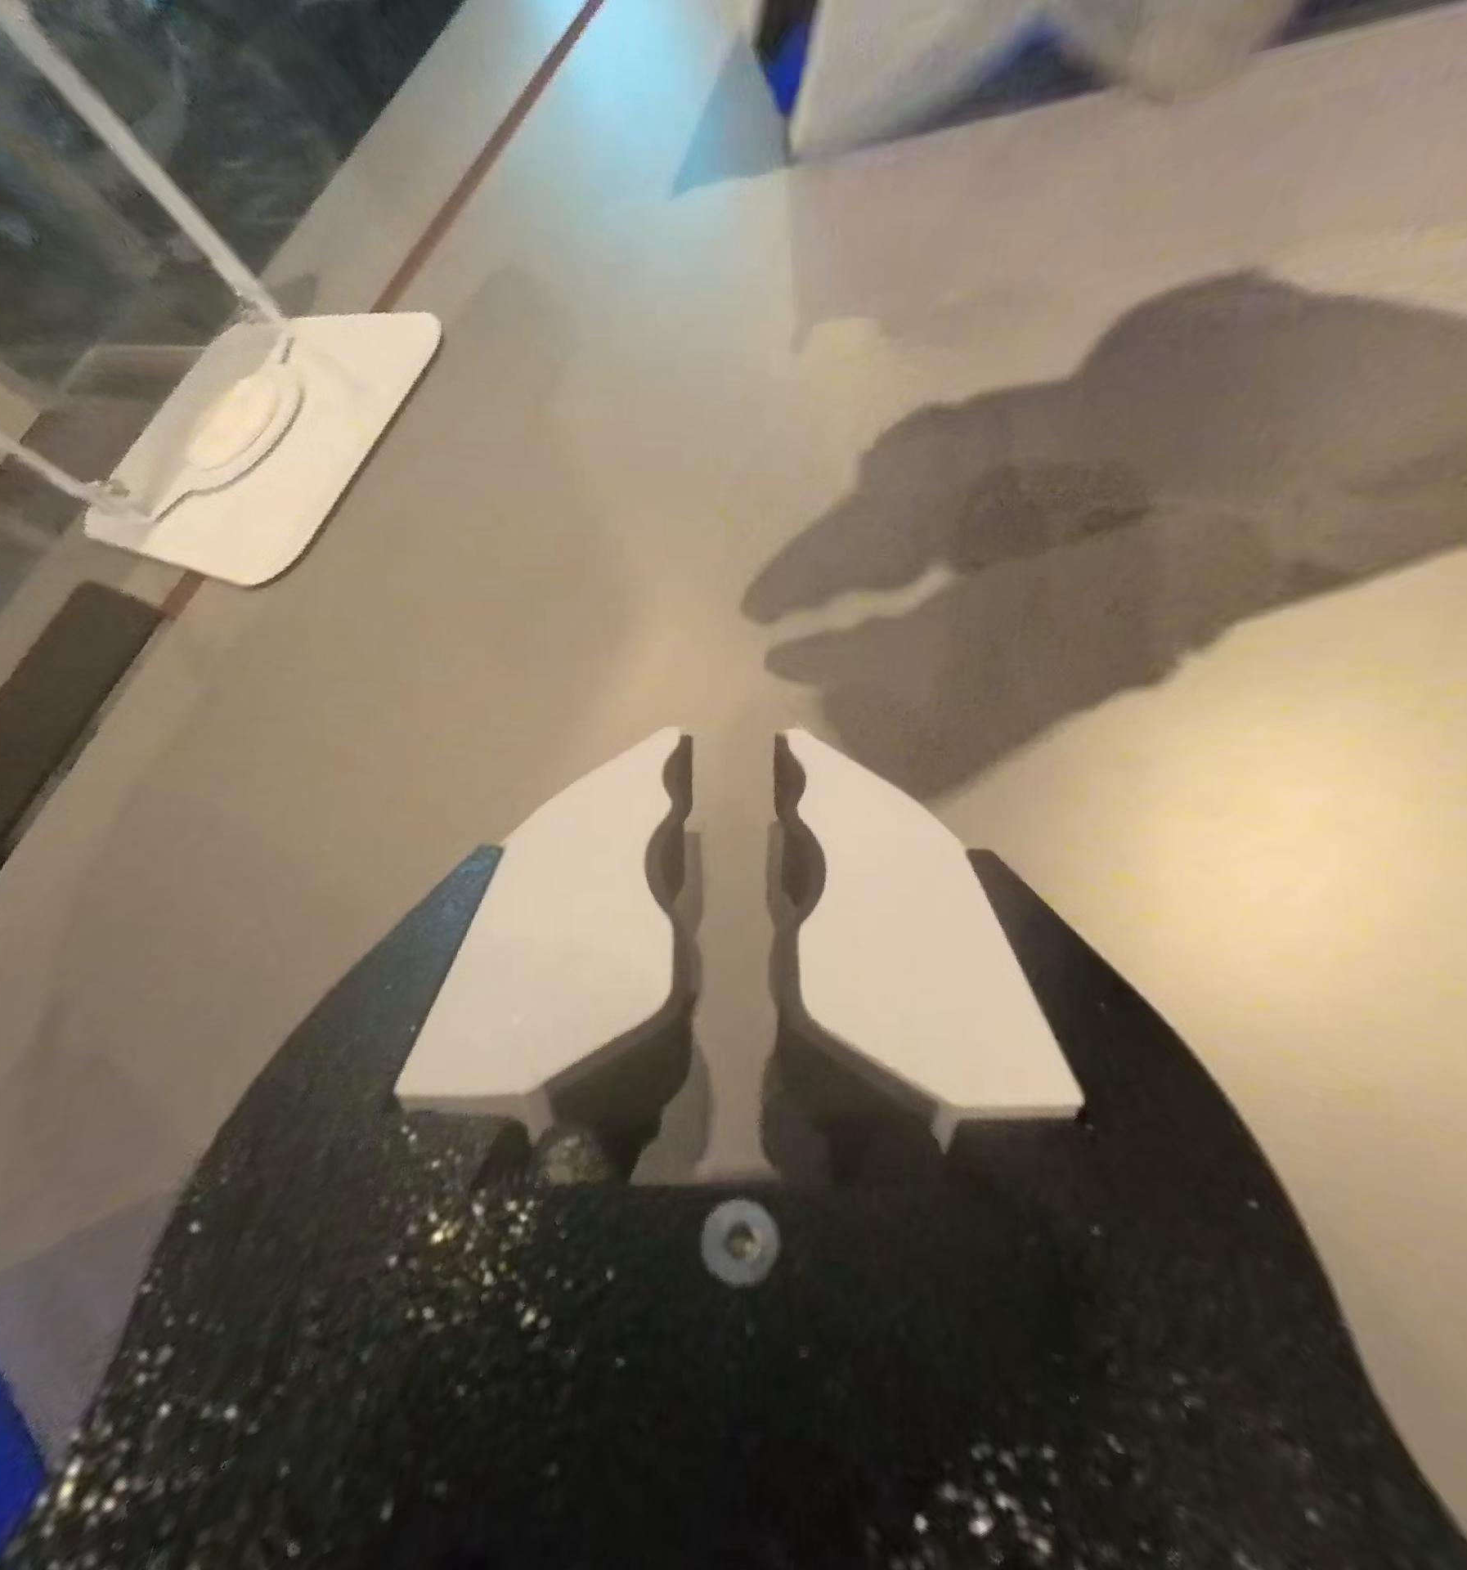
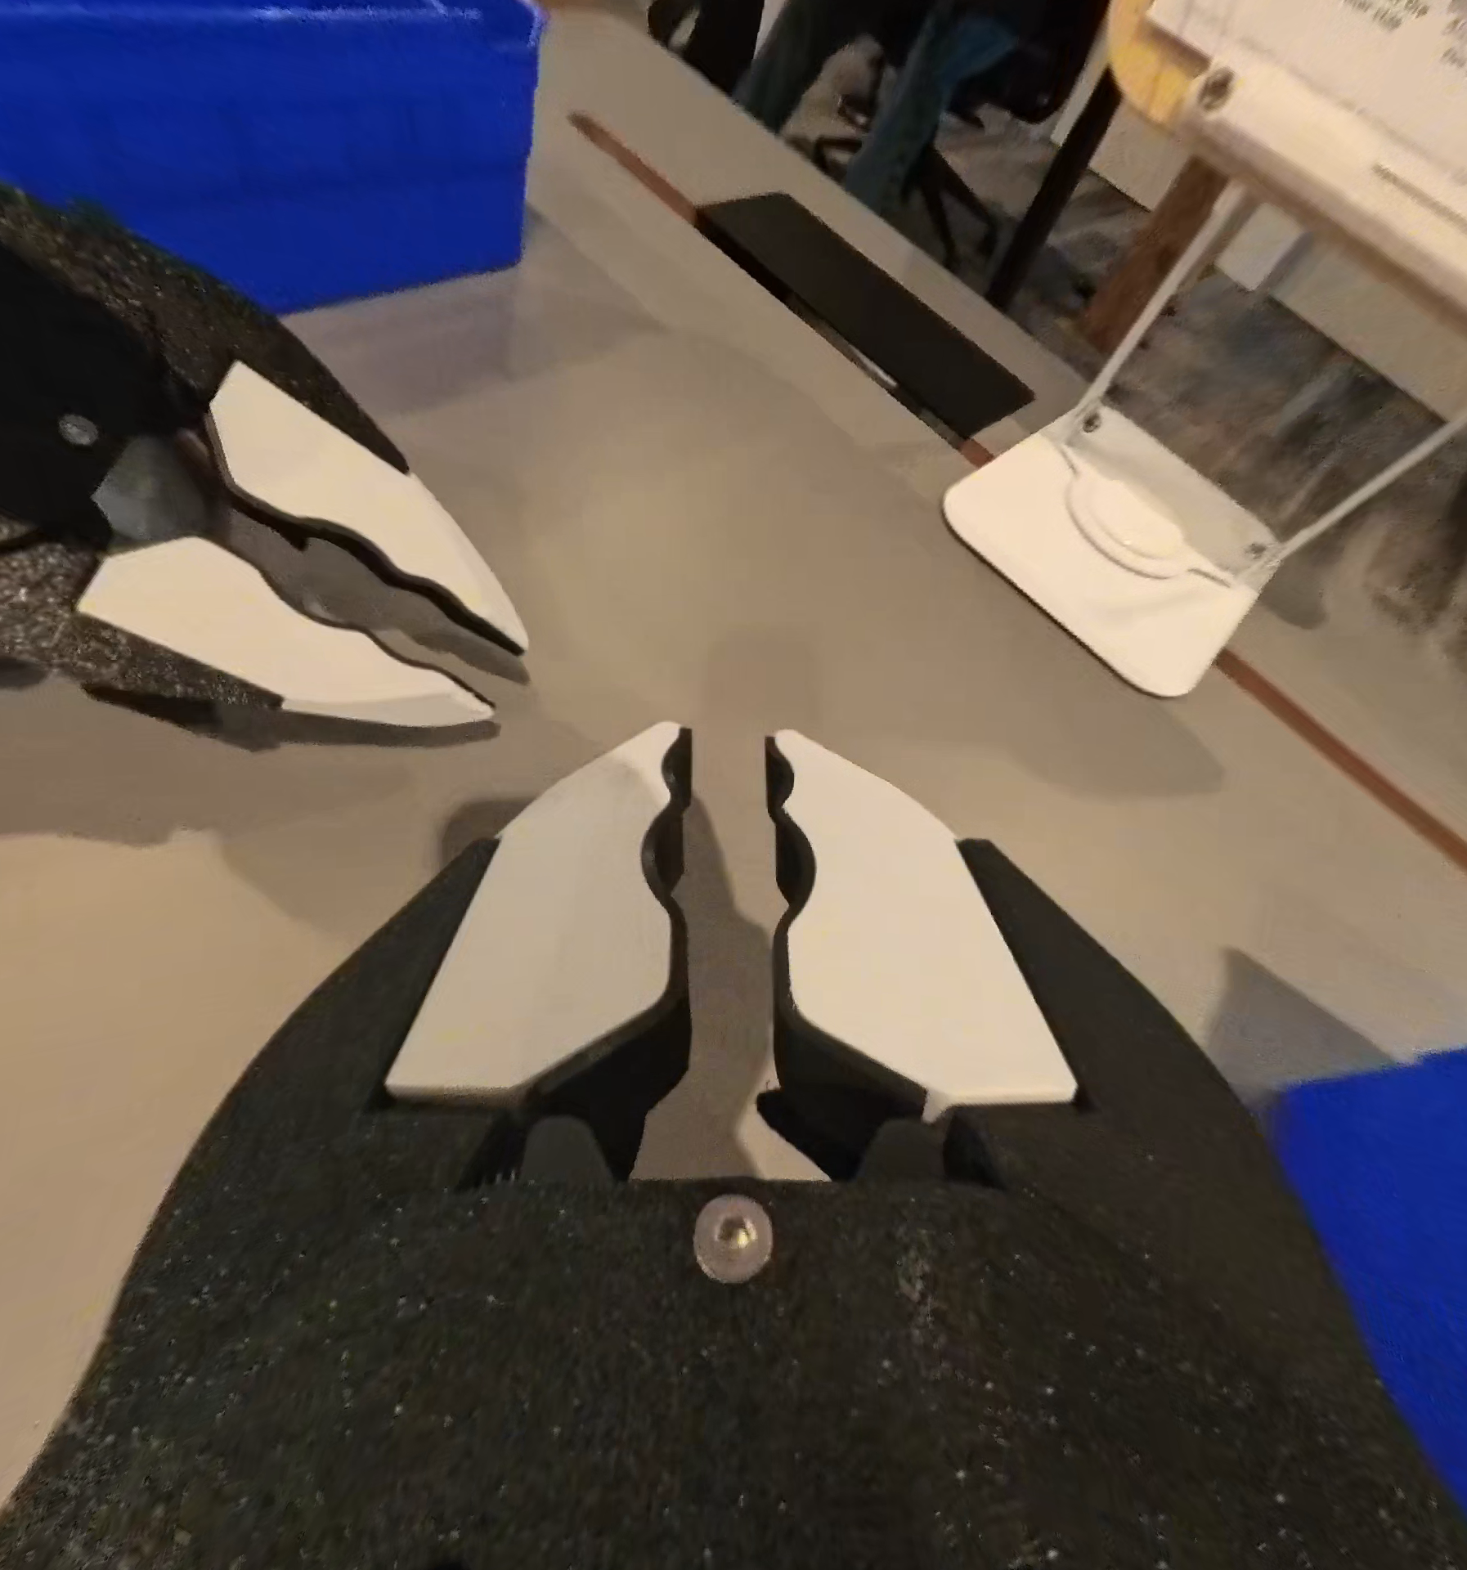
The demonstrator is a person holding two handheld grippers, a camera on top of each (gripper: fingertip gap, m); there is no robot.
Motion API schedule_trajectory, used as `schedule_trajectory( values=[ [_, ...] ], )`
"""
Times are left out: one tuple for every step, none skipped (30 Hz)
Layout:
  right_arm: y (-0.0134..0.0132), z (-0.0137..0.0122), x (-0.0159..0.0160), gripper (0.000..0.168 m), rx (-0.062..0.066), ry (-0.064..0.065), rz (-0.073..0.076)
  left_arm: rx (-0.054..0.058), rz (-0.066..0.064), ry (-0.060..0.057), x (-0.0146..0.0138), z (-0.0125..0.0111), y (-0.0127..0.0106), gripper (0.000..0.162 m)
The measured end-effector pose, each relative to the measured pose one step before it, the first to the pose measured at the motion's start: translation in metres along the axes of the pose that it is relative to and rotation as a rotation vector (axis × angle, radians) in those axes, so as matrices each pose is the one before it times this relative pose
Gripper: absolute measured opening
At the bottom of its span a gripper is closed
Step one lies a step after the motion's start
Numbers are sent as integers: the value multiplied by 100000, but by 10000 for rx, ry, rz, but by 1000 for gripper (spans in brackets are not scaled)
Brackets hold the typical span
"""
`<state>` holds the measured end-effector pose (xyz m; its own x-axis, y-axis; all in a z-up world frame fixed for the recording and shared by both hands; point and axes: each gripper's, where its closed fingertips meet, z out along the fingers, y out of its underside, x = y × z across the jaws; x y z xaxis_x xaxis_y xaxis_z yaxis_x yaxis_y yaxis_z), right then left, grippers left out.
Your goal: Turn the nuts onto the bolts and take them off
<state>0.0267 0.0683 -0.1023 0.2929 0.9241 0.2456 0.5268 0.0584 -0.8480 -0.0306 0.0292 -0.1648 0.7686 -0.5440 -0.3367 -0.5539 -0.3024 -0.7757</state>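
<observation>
Oddly, no nuts or bolts show in either view, so how they look cannot be told; they may lie in the blue plastic bin [image 2: 237, 144] at the far left. Neither the left gripper [image 1: 732, 739] nor the right gripper [image 2: 726, 735] holds anything, the jaws of each a narrow gap apart over the bare grey tabletop [image 2: 798, 527]. Judging by this, the work sits between steps, and next comes fetching a part. A white square stand base [image 2: 1112, 552] rests near the table's edge.

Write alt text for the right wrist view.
The right gripper, slightly open and empty, hovers over a bare grey table. The left gripper enters from the left, also empty; a blue bin sits behind it. No nuts or bolts show.
</observation>
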Motion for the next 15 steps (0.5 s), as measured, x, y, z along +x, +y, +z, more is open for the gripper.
schedule_trajectory(
  values=[
    [305,872,-243,16,294,134,303,-3,-154,-90,-318,-11,145,18],
    [359,629,-61,16,377,276,252,-9,-133,-84,-290,13,179,18],
    [528,378,-223,16,247,154,210,6,-124,-125,-327,21,136,20],
    [493,141,-527,16,-25,-152,106,36,-109,-156,-341,12,75,21],
    [84,-51,-374,15,40,-105,-97,68,-102,-188,-356,-2,5,22],
    [-106,-140,-10,13,224,143,-228,84,-84,-198,-345,1,-39,22],
    [-58,-77,7,11,199,116,-253,60,-47,-168,-267,2,-33,23],
    [12,18,-26,11,78,41,-160,28,-11,-171,-253,10,-4,24],
    [-30,74,-104,11,75,-45,-56,15,22,-171,-232,12,13,24],
    [-212,51,-135,13,190,-86,17,21,33,-154,-202,15,12,24],
    [-280,-35,-161,14,216,-116,101,25,29,-138,-179,11,23,24],
    [-315,-104,-118,14,227,-110,130,21,18,-142,-190,22,50,24],
    [-356,-178,25,14,259,-21,98,30,12,-152,-224,48,64,24],
    [-368,-240,146,14,247,49,42,30,8,-151,-248,59,97,24],
    [-329,-239,222,14,201,74,29,11,-3,-145,-290,46,125,24]
  ],
)
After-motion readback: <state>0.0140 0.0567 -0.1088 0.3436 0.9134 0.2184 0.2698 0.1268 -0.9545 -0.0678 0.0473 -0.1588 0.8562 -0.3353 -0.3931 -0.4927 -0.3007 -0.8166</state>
